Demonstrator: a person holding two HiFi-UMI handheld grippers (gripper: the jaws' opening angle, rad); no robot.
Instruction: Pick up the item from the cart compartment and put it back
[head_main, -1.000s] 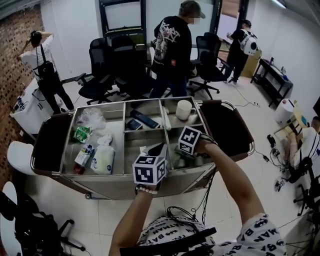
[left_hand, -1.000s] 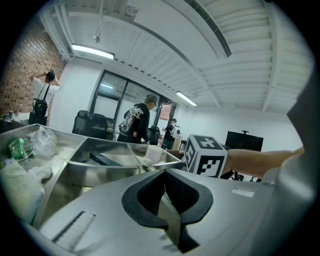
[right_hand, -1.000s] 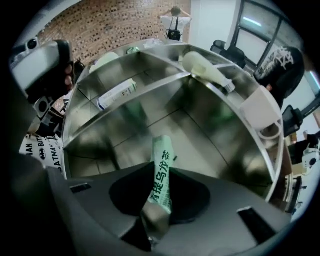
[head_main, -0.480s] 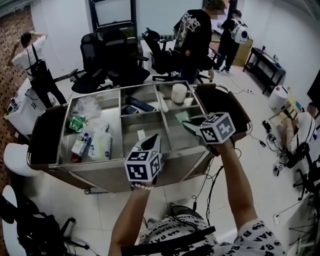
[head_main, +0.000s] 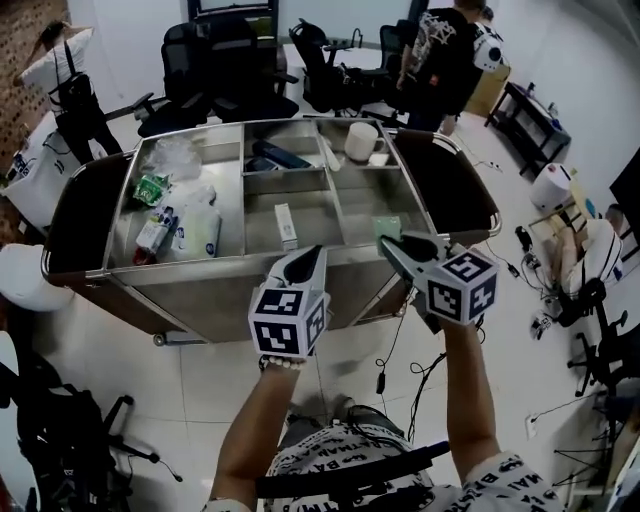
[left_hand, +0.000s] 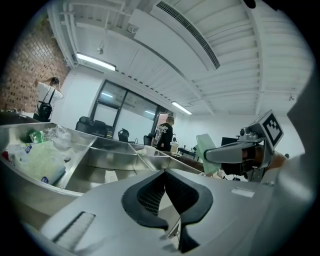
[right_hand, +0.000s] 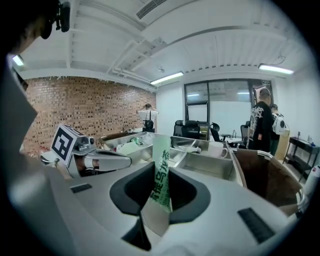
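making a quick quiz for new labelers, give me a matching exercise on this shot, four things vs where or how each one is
Things:
1. green sachet
2. white mug
3. left tongs
4. small white box

Places or states:
A. shut, nothing between them
B. far right compartment of the cart
C. clamped in the right tongs
D. near middle compartment

Pairs: 1-C, 2-B, 3-A, 4-D
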